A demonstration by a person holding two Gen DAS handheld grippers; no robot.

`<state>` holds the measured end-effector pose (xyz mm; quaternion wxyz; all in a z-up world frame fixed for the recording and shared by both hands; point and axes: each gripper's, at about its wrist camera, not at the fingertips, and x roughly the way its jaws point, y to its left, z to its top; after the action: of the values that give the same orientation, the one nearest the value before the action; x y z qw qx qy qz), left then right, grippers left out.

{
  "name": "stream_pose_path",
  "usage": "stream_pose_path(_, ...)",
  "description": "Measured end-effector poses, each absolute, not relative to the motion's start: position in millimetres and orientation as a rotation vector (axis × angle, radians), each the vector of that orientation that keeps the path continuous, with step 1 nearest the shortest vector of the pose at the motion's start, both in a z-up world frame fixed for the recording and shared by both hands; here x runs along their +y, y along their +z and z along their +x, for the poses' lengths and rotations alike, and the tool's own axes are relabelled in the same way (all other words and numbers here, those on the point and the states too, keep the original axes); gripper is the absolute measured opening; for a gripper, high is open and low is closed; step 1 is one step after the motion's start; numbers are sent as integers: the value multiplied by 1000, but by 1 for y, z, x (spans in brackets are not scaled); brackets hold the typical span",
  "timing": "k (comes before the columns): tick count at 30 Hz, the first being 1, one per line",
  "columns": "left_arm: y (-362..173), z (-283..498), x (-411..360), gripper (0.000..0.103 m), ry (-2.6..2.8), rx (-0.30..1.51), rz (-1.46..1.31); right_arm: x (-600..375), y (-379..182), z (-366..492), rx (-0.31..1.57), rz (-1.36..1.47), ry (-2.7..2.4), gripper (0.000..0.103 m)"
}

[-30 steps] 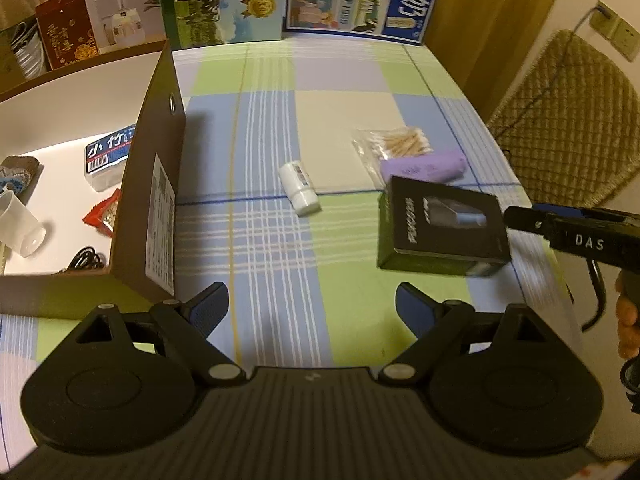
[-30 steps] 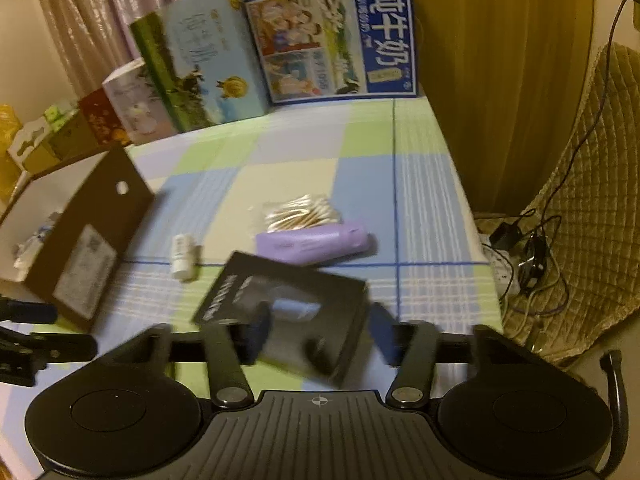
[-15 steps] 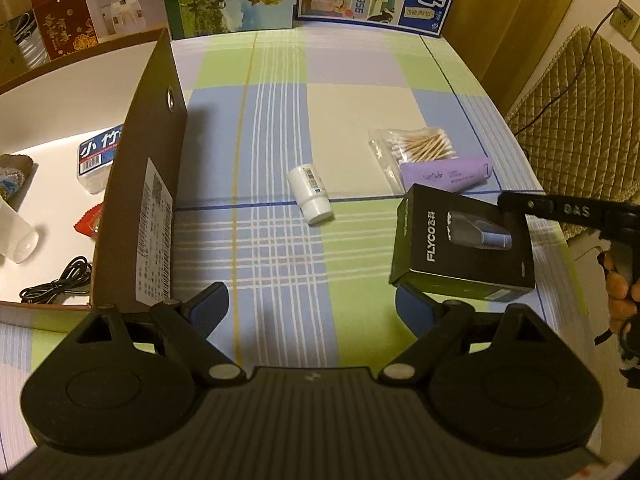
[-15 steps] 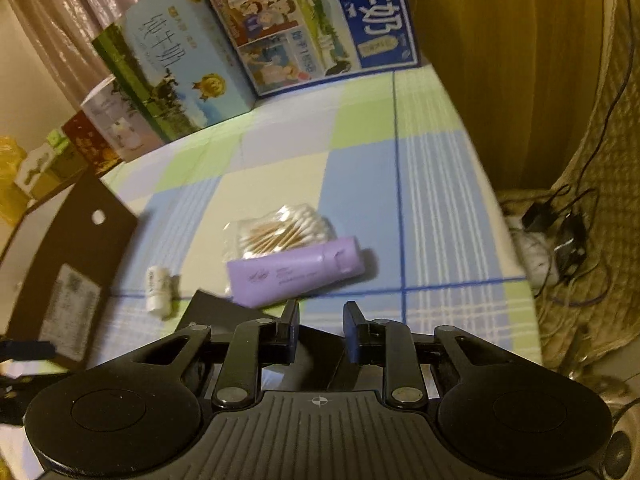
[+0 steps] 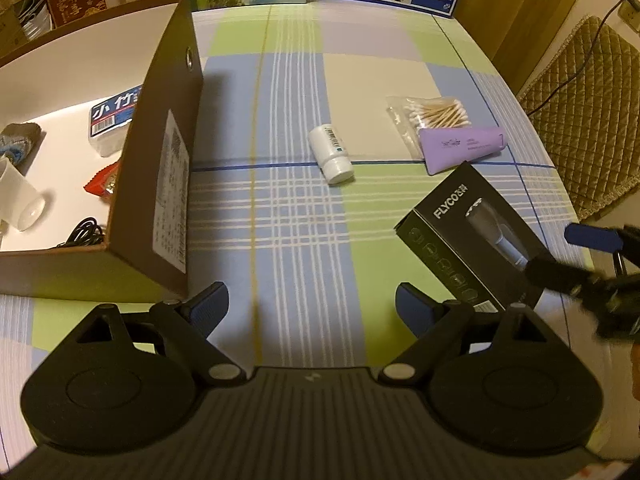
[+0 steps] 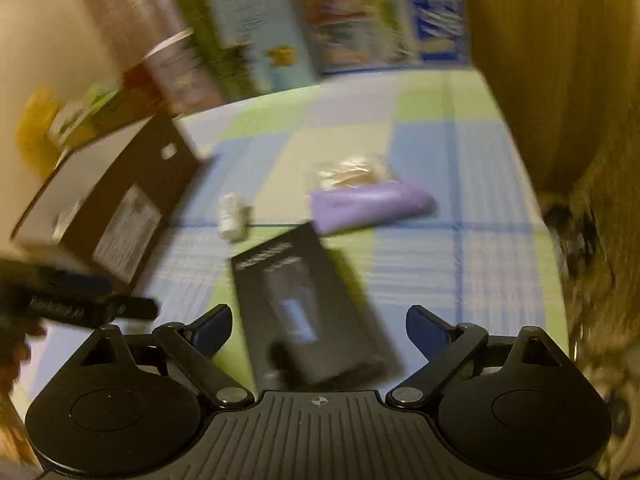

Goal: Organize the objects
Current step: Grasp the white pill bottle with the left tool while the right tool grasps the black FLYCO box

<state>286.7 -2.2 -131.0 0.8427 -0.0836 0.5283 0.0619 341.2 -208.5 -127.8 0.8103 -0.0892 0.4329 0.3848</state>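
Right-wrist view motion-blurred. Right gripper [image 6: 319, 322] spread wide, black shaver box [image 5: 472, 236] between its fingers on the checked tablecloth [image 5: 304, 216], contact unclear. Left gripper [image 5: 312, 306] wide, empty.

Black FLYCO box [image 5: 468, 240] flat on checked tablecloth [image 5: 296, 216], angled.

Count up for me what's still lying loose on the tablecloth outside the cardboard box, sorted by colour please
Black: 1, the FLYCO box
White: 1, the small bottle
Purple: 1, the tube
Clear: 1, the bag of cotton swabs
Total: 4
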Motion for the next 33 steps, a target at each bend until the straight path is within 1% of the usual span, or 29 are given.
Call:
stream_pose_path(6, -126, 285, -1, 88, 135, 1094, -167, -171, -148, 340, 902, -353, 855, 91)
stream_pose_path(14, -123, 289, -1, 88, 148, 1077, -148, -153, -168, 349, 931, -418, 842, 91)
stream_pose_path(15, -123, 290, -2, 88, 148, 1076, -142, -153, -170, 349, 934, -421, 833, 90)
stream_pose_path(16, -123, 292, -3, 88, 146, 1075, -139, -153, -170, 350, 941, -418, 829, 82)
stream_pose_path(18, -123, 295, -5, 88, 139, 1070, -135, -156, -169, 350, 945, -407, 816, 81)
stream_pose_path(20, -124, 300, -7, 88, 132, 1067, -133, -159, -167, 350, 946, -406, 795, 80)
stream_pose_path(23, -123, 309, -9, 88, 124, 1056, -141, -172, -157, 354, 952, -326, 751, 78)
stream_pose_path(33, -129, 356, -9, 87, 137, 1051, -163, -211, -108, 377, 866, -140, 587, 78)
